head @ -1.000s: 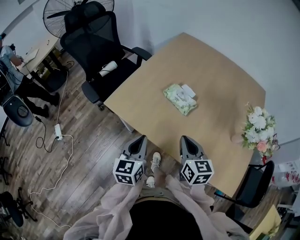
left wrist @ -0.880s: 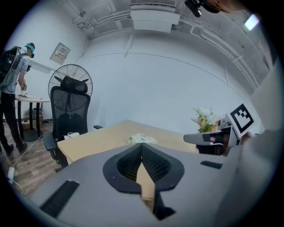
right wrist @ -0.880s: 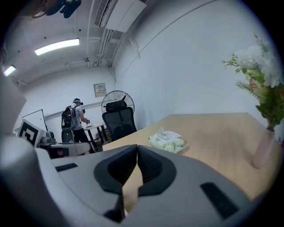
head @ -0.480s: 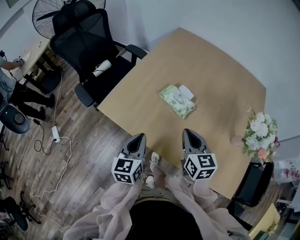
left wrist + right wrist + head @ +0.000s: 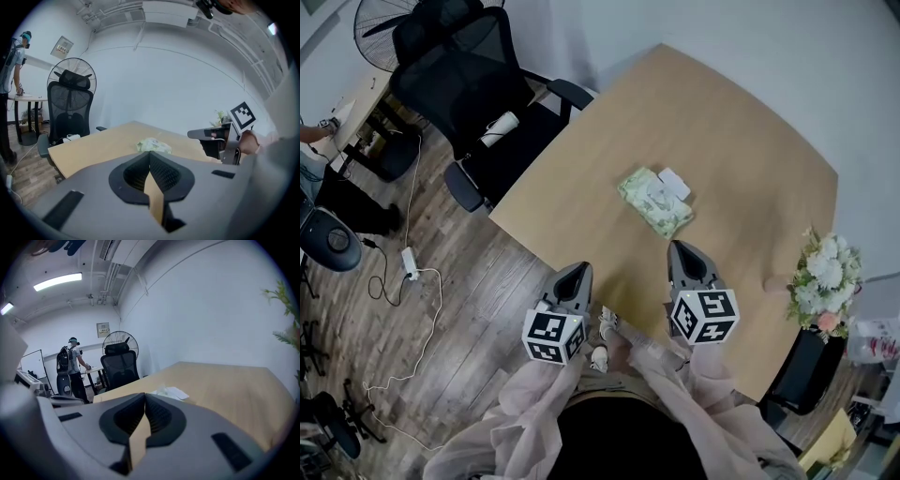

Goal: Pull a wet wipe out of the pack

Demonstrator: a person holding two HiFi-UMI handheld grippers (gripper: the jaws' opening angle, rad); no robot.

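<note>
Currently the table carries the wipe pack near its middle. The left gripper and right gripper are closed, empty, well short of it. Pack likely soft, light: pin it, pinch at white flap.

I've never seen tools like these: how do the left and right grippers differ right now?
The right gripper is over the table; the left gripper is only at its edge. The right gripper is nearer the pack than the left gripper. Both are shut, empty, and point toward the pack.
</note>
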